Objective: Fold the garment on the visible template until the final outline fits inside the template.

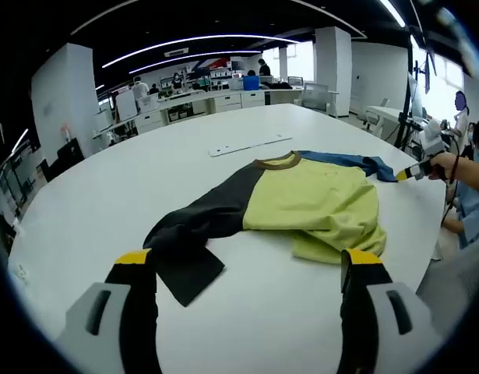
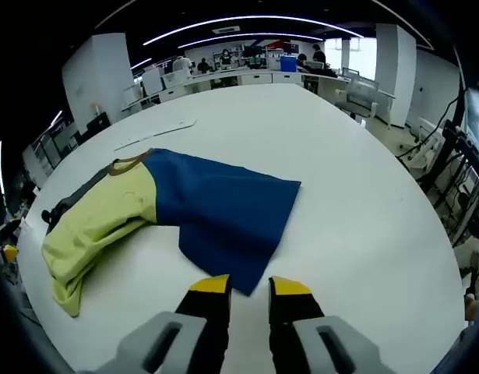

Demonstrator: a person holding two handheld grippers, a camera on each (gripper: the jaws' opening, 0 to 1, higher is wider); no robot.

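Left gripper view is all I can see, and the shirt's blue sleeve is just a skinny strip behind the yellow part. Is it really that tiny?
Observer: No. In the right gripper view the blue sleeve lies spread wide and flat on the table.
Operator: Is the other tool pinching it?
Observer: I can't tell. The right tool has its jaws close together with a small gap, and the sleeve's corner points right into that gap.
Operator: Is the sleeve all crumpled?
Observer: Mostly smooth. There are just a few soft folds where it joins the yellow part.
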